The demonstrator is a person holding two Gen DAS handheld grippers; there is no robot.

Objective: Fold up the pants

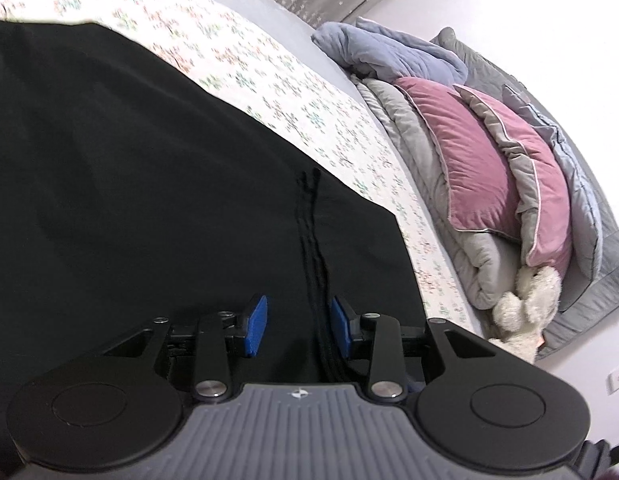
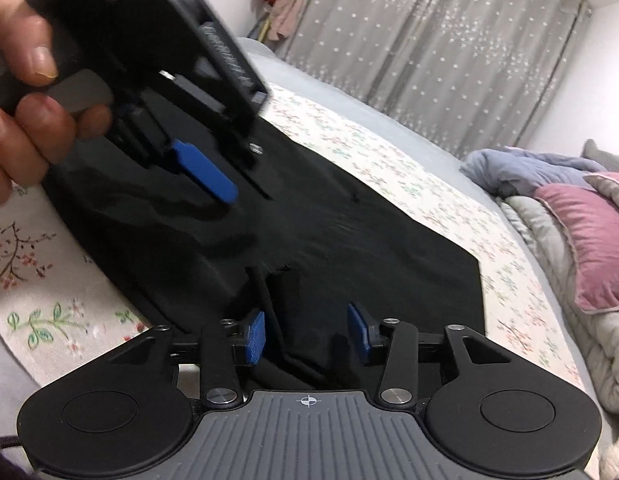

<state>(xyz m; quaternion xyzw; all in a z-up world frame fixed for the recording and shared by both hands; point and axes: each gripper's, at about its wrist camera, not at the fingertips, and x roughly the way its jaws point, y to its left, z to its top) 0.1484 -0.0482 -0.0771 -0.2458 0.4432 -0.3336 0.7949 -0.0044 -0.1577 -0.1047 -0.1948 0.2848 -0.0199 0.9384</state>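
Now we hold both grippers low over the black pants point(image 1: 149, 184), which lie spread flat on the bed's flowered sheet point(image 1: 293, 92). Our left gripper point(image 1: 298, 330) has its blue fingers point(image 1: 256, 330) apart, and the pants' black drawstring point(image 1: 315, 264) runs up between them without being pinched. Our right gripper point(image 2: 307, 334) also has its fingers point(image 2: 255, 338) apart, with a dark fold of the pants rising between them; we cannot tell whether the fabric touches either one. From the right wrist view, our left hand point(image 2: 25, 92) grips the other tool's handle above the pants. Beyond the sheet, a pink pillow point(image 1: 477, 168) leans on folded grey bedding point(image 1: 413, 136), a plush toy point(image 1: 525, 304) beside it.
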